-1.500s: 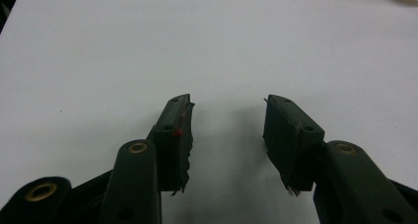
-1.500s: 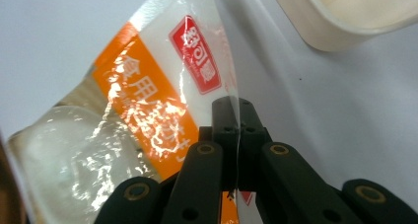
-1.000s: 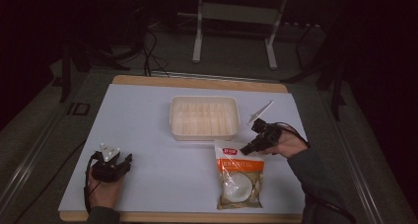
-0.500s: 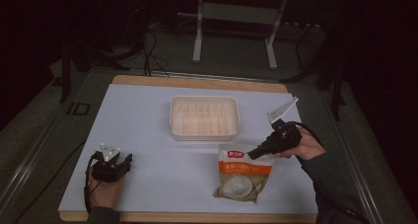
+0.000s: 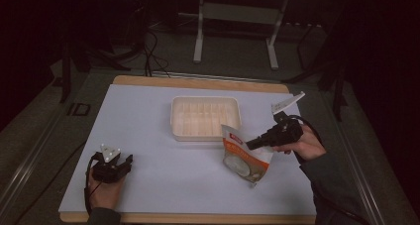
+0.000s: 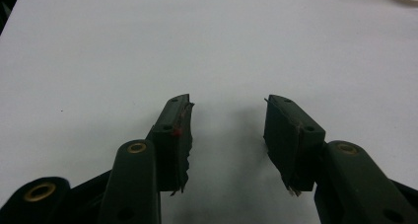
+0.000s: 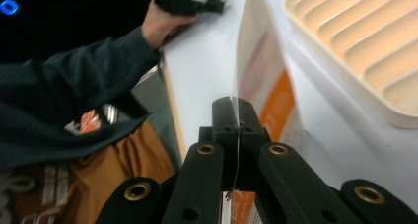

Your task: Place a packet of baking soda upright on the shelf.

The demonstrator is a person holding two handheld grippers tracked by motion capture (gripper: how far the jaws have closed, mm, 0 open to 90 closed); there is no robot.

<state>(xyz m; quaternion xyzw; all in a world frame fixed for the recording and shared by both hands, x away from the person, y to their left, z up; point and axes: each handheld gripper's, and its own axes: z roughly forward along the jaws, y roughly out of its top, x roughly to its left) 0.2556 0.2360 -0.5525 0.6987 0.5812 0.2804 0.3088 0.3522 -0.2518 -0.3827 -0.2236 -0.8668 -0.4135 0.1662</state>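
- Dark room around a white worktop (image 5: pixel 163 185) with a wooden edge; metal stand legs behind.
- Right gripper (image 5: pixel 253 143) is clamped on a snack bag (image 5: pixel 245 158), lifted and tilted just beside the ribbed tray (image 5: pixel 205 117).
- Likely next: carry it over the tray.
- Left gripper (image 6: pixel 227 135) rests with jaws apart, empty.

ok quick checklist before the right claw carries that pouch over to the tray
1. Grip: right claw shut on the snack pouch, edge pinched between the jaws in the right gripper view: ok.
2. Pouch fully off the table: cannot tell; its lower corner looks close to the surface.
3. Ribbed tray holds nothing: ok.
4. Path to the tray: ok, tray sits right beside the pouch.
5. Left claw open, resting far from the tray: ok.
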